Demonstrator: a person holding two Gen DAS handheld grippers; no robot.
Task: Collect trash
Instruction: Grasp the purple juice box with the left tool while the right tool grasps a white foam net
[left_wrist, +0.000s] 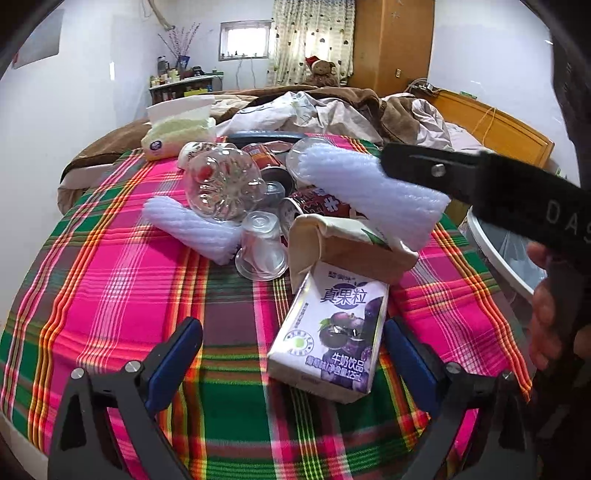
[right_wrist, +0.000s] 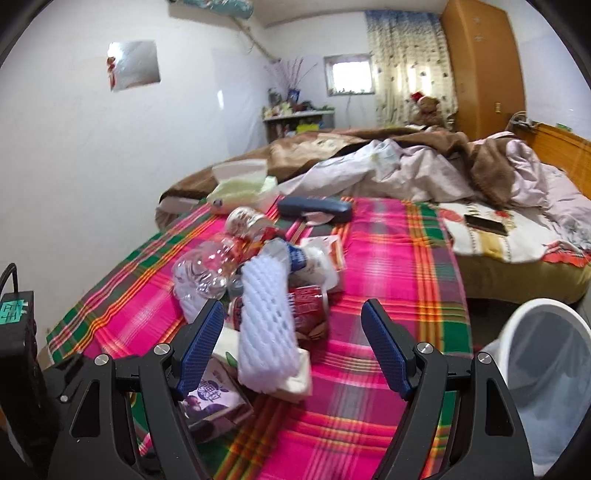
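A heap of trash lies on a pink and green plaid cloth (left_wrist: 110, 288). A purple milk-drink carton (left_wrist: 328, 328) lies nearest, between the fingers of my open left gripper (left_wrist: 293, 354); it also shows in the right wrist view (right_wrist: 212, 404). Behind it are a beige carton (left_wrist: 347, 247), white foam nets (left_wrist: 373, 192) (left_wrist: 192, 225), clear plastic cups (left_wrist: 260, 247), a clear bottle (left_wrist: 221, 188) and red cans (left_wrist: 321, 205). My right gripper (right_wrist: 291, 347) is open above a foam net (right_wrist: 266, 325) and a red can (right_wrist: 308, 306). It enters the left wrist view from the right (left_wrist: 480, 184).
A white bin (right_wrist: 543, 373) with a liner stands at the right of the cloth, also in the left wrist view (left_wrist: 502, 251). A tissue pack (left_wrist: 177, 129), a dark case (right_wrist: 314, 208) and a phone (right_wrist: 485, 223) lie further back. Rumpled bedding (right_wrist: 424, 166) lies behind.
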